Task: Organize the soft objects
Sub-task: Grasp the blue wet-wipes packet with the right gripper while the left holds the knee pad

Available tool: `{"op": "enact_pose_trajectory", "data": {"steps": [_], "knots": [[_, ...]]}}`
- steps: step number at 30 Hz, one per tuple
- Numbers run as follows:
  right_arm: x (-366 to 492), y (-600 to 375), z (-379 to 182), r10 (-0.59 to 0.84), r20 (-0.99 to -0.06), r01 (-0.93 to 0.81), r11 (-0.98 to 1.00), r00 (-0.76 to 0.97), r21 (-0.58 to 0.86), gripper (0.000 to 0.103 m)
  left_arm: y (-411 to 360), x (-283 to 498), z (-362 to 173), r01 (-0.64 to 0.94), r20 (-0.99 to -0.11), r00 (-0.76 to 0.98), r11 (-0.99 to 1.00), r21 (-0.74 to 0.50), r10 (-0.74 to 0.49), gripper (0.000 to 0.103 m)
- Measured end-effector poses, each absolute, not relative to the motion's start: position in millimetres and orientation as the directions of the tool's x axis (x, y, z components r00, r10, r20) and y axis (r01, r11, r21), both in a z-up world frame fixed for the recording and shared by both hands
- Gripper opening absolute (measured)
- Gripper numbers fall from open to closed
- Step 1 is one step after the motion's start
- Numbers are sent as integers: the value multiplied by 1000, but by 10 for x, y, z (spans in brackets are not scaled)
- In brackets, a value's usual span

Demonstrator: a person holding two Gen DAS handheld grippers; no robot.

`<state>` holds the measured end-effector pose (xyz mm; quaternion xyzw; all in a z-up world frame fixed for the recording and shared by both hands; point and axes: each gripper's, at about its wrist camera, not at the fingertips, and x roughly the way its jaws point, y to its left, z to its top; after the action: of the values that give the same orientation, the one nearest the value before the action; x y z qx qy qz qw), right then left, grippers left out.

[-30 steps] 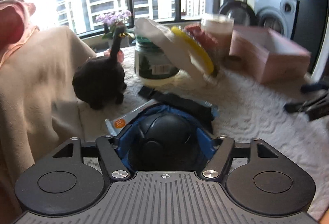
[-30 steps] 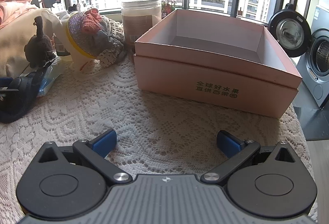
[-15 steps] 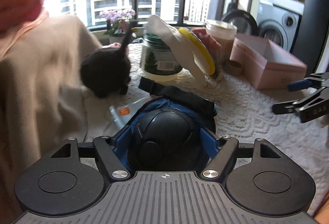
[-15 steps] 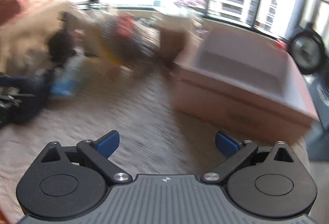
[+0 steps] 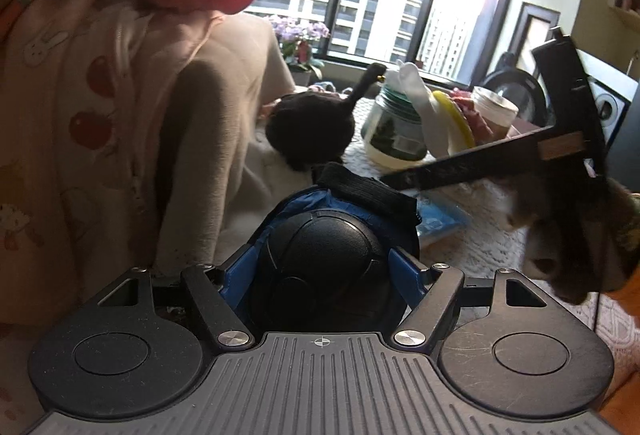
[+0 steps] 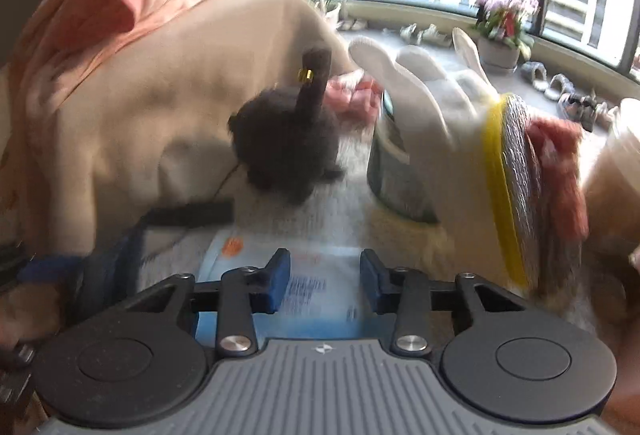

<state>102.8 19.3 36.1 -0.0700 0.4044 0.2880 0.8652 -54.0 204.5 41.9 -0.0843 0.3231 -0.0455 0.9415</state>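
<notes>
My left gripper (image 5: 322,267) is clamped on a dark rounded object (image 5: 320,271) with blue fabric and a black strap around it, both pads pressed to its sides; what the object is I cannot determine. My right gripper (image 6: 320,281) is unclenched and holds nothing, its jaws part-way apart, directly above a blue-and-white flat packet (image 6: 308,291) lying on the lace tablecloth (image 6: 348,203). Ahead and slightly left of the right gripper sits the dark plush toy (image 6: 286,143), neck upright, against the beige blanket (image 6: 168,107). To its right a white glove (image 6: 432,107) leans on a green jar (image 6: 390,175), fingers pointing up and away. Judgement: the packet lies nearest the right gripper, long axis running away from me, so a straight descent should suffice. This view is motion-blurred; contact cannot be confirmed.
</notes>
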Motion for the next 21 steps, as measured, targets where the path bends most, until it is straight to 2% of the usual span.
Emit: {"op": "enact_pose_trajectory", "data": {"steps": [3, 9, 18, 19, 21], "knots": [[1150, 220, 329, 427, -740, -548, 831, 520, 95, 38, 2087, -500, 396, 26, -602, 785, 978, -206, -148, 78], [1206, -10, 298, 471, -770, -550, 813, 430, 191, 39, 2181, -462, 333, 3, -608, 778, 969, -248, -158, 78], [514, -198, 415, 534, -783, -660, 718, 319, 222, 39, 2211, -452, 361, -57, -637, 763, 969, -241, -113, 78], [420, -188, 444, 544, -772, -688, 698, 328, 199, 43, 2202, -451, 368, -63, -643, 758, 970, -233, -105, 78], [287, -139, 503, 554, -751, -737, 662, 359, 136, 70, 2181, -430, 388, -69, -653, 751, 973, -219, -94, 78]]}}
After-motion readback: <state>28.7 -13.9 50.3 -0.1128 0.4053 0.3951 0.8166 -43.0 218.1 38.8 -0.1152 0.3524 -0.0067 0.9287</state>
